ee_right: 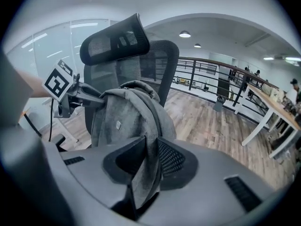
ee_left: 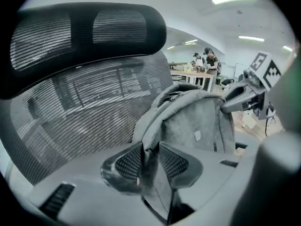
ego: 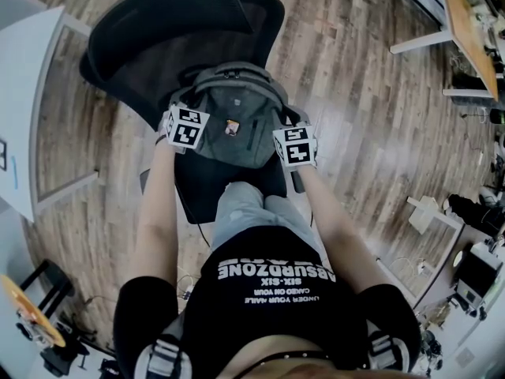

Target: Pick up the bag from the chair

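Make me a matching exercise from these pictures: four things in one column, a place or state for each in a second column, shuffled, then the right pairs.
Column one
1. grey fabric backpack
2. black mesh office chair
3. left gripper
4. wooden plank floor

Column two
a. lies beneath the chair
b. jaws closed on grey fabric
c. is in front of the mesh backrest
d. carries a headrest on top

Pairs: 1-c, 2-d, 3-b, 4-a

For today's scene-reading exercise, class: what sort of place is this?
Probably an open-plan office or workshop: a black mesh office chair holding a grey fabric backpack, long wooden worktables with people beside them, and a wood-plank floor.
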### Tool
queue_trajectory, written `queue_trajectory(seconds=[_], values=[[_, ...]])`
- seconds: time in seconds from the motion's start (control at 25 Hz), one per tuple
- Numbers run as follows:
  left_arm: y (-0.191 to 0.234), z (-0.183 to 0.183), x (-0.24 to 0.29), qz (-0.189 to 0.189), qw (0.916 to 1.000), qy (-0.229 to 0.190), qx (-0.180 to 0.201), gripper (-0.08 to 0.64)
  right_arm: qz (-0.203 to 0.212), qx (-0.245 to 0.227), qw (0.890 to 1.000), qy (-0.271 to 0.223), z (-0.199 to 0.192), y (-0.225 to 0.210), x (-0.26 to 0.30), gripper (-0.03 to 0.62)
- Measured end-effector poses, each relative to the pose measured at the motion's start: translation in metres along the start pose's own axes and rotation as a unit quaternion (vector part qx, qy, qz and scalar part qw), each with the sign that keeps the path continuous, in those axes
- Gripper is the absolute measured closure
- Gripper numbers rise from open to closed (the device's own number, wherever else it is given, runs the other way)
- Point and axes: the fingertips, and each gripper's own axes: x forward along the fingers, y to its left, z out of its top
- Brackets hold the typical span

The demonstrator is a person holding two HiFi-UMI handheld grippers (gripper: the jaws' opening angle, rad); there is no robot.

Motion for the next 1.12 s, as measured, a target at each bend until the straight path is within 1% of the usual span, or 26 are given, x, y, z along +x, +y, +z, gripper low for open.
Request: queue_trajectory(seconds=[0.12,0.32,0.4,0.64,0.84,1.12], values=[[0.0,-0.003,-0.001,0.0,0.9999,0.01,-0.004,0.448,-0.002,-0.016,1.0,0.0,-0.002,0.004,0.0,0.502],[0.0,-0.006,-0.004,0.016,0.9993,0.02,-0.028,0.457,-0.001,-0.018,1.0,-0.009,-0.004,0.009,-0.004,0.508],[-0.003,-0.008,-0.008,0.02,0.999,0.023,-0.031,0.46,-0.001,-0.018,1.0,-0.015,-0.006,0.01,-0.006,0.508],[-0.012,-0.012,-0.02,0.02,0.9983,0.033,-0.044,0.466,0.012,-0.018,1.0,-0.017,-0.012,0.012,-0.015,0.509],[-0.017,-0.017,-0.035,0.009,0.9986,0.025,-0.046,0.471,0.019,-0.025,0.999,-0.02,-0.014,0.019,-0.022,0.511],[-0.027,-0.027,-0.052,0.02,0.9977,0.019,-0.061,0.474,0.031,-0.033,0.999,-0.027,-0.021,0.027,-0.034,0.512]])
